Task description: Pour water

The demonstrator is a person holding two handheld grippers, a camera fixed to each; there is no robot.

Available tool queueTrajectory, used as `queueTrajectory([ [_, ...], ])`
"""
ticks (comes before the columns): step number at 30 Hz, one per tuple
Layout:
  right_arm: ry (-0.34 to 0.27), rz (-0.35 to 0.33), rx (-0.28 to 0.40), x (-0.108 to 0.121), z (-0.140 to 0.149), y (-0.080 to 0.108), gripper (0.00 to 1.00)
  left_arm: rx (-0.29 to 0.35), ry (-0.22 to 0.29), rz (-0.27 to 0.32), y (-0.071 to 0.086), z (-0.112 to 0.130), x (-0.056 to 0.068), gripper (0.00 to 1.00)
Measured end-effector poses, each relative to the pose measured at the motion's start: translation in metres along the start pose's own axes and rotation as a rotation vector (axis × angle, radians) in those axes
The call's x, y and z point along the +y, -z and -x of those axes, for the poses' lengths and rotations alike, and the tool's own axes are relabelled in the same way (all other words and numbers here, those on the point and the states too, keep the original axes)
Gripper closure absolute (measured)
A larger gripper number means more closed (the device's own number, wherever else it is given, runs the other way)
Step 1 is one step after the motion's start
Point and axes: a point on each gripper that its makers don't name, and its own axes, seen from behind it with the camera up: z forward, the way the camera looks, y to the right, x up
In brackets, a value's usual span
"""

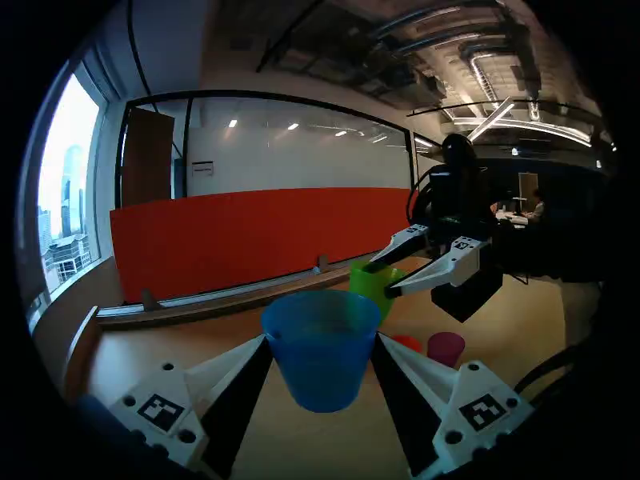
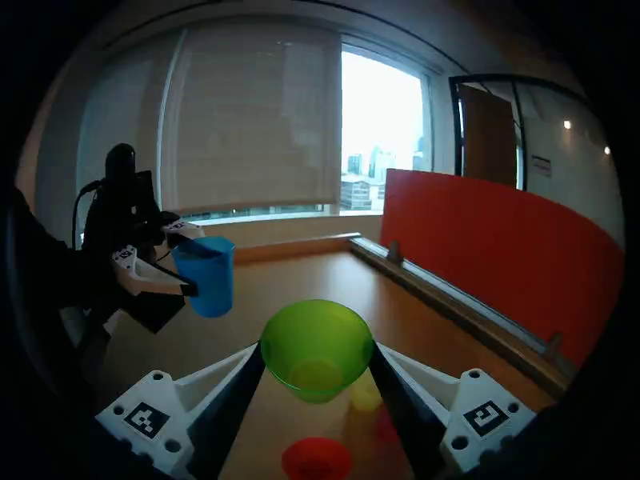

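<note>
My left gripper [image 1: 320, 352] is shut on a blue cup [image 1: 322, 348], held upright above the wooden table [image 1: 160, 368]. My right gripper [image 2: 318, 356] is shut on a green cup [image 2: 318, 348], also lifted and upright. In the left gripper view the right gripper [image 1: 390, 268] holds the green cup [image 1: 370, 284] farther off, behind the blue one. In the right gripper view the left gripper [image 2: 180, 256] holds the blue cup [image 2: 205, 274] off to the left, above the table [image 2: 304, 280]. I cannot tell whether either cup holds water.
A purple cup [image 1: 446, 346] and a red cup [image 1: 407, 342] stand on the table below. The right gripper view shows a red cup [image 2: 317, 459] and a yellow cup [image 2: 366, 394] under the green one. An orange divider panel [image 1: 256, 232] runs along the table's far edge.
</note>
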Motion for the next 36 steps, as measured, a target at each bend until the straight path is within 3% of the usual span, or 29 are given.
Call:
queueTrajectory([
  [24,-0.013,0.025,0.165,-0.004,-0.028,0.012,0.07,0.000,0.004,0.020,-0.006,-0.001,0.010,0.18],
  [36,-0.029,0.020,0.198,-0.007,-0.031,0.016,0.07,0.001,0.004,0.030,-0.008,-0.003,0.015,0.18],
])
